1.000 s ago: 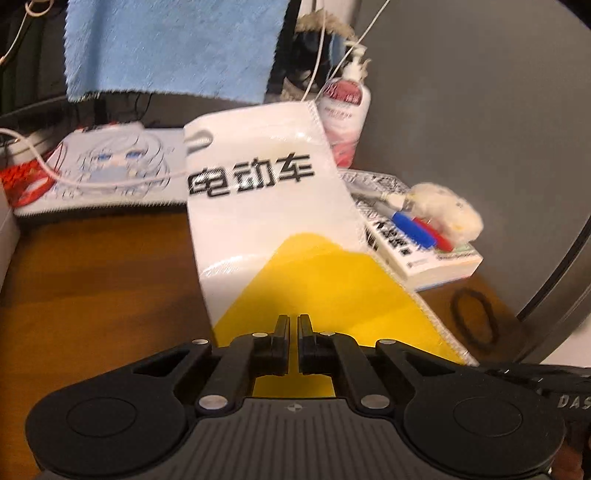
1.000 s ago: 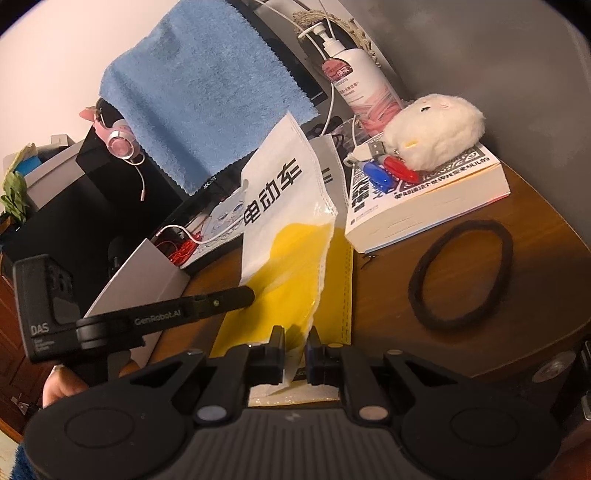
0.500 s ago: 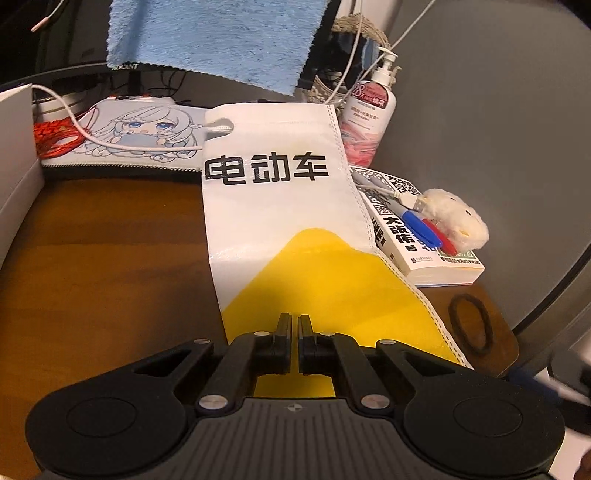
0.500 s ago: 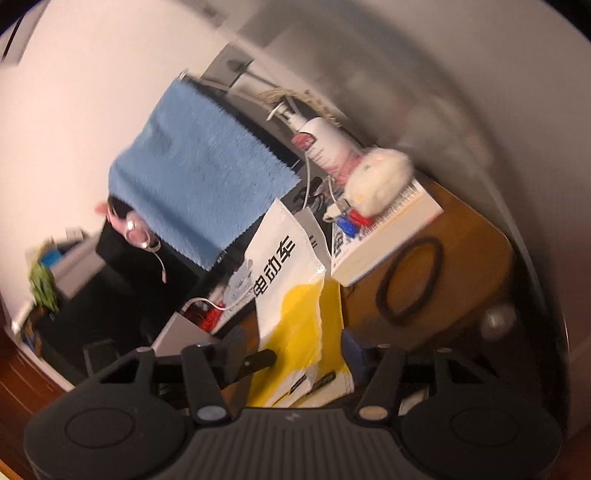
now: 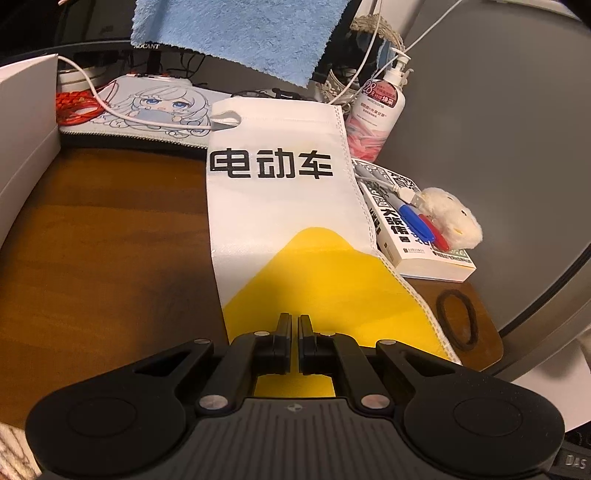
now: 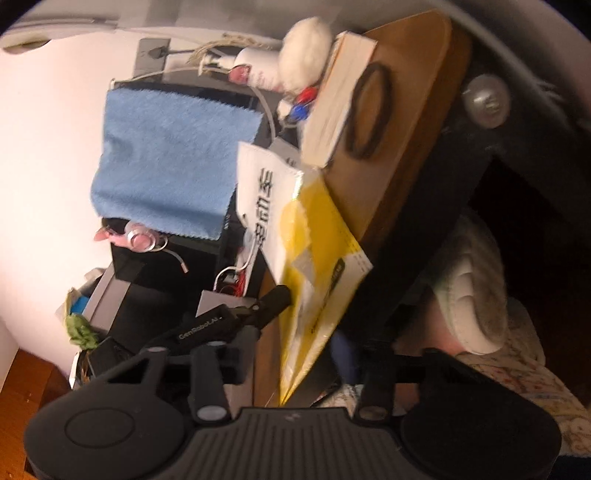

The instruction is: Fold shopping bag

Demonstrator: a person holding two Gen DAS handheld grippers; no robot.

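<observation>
The white and yellow shopping bag [image 5: 288, 229] with black characters lies folded into a long strip on the wooden desk [image 5: 103, 251], its handle end far from me. My left gripper [image 5: 294, 325] is shut, fingertips over the yellow near end; whether it pinches fabric is hidden. In the tilted, blurred right wrist view the bag [image 6: 295, 229] hangs over the desk edge. My right gripper [image 6: 295, 354] is open, its fingers spread to either side of the bag's near end, apart from it.
A book [image 5: 410, 236] with markers and a plush toy [image 5: 454, 218] lies right of the bag, a black hair band [image 5: 456, 317] nearer. Lotion bottle [image 5: 376, 110], blue towel [image 5: 240, 33] and printed mat [image 5: 147, 107] stand behind. A white box [image 5: 26, 122] is left.
My right gripper opened, let go of the bag and pulled back off the desk edge, rolling sideways. The left gripper stayed shut over the yellow end while the bag settled flat.
</observation>
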